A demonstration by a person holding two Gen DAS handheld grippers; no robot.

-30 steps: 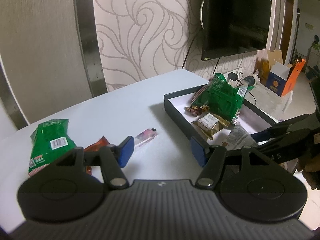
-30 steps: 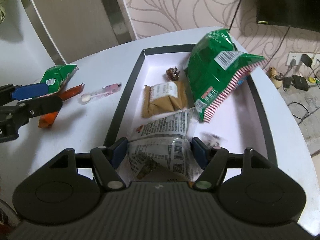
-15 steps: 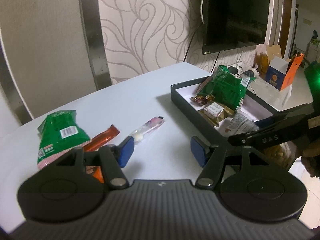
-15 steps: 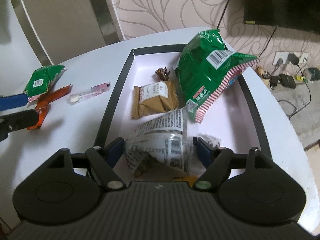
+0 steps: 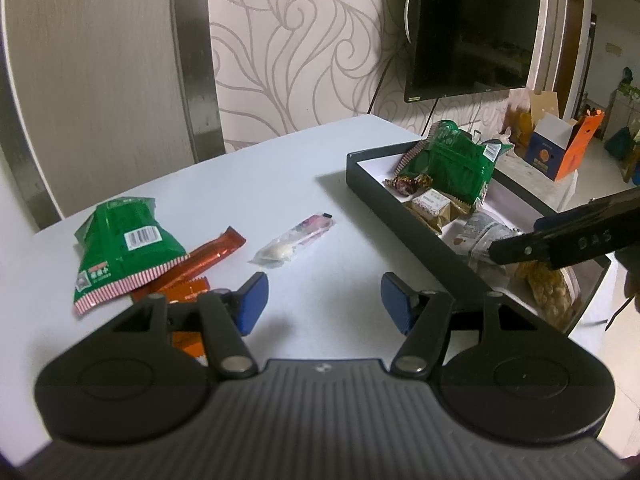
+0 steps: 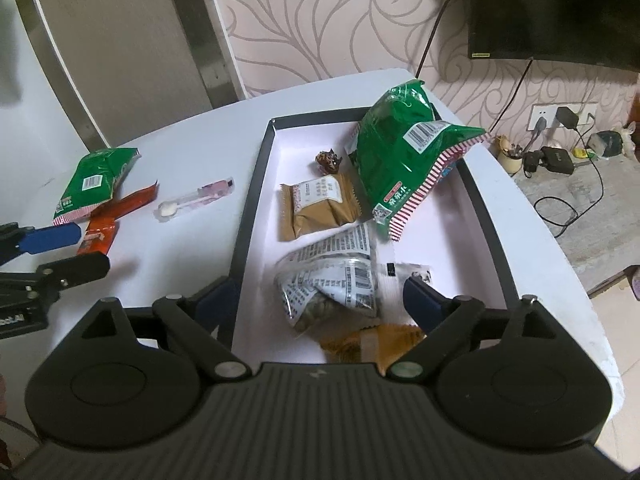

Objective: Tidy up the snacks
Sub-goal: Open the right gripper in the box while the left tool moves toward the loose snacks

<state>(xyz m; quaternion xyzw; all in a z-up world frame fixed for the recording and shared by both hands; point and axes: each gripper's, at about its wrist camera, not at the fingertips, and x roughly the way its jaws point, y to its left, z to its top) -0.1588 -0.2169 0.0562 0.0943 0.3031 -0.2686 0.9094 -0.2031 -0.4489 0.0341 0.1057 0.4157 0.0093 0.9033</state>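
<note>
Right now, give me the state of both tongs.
Left tongs: open, holding nothing.
Right tongs: open, above the clear printed packet, not gripping it.

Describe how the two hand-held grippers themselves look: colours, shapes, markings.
Both match: the left hand-held gripper and right hand-held gripper have a ribbed black body, two round black side discs, silver pivot screws and blue pads. White lettering marks one finger.

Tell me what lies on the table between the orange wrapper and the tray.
One clear pink-and-white candy stick lies between the orange wrapper and the tray, touching neither; the table around it is bare. Both views show this.
</note>
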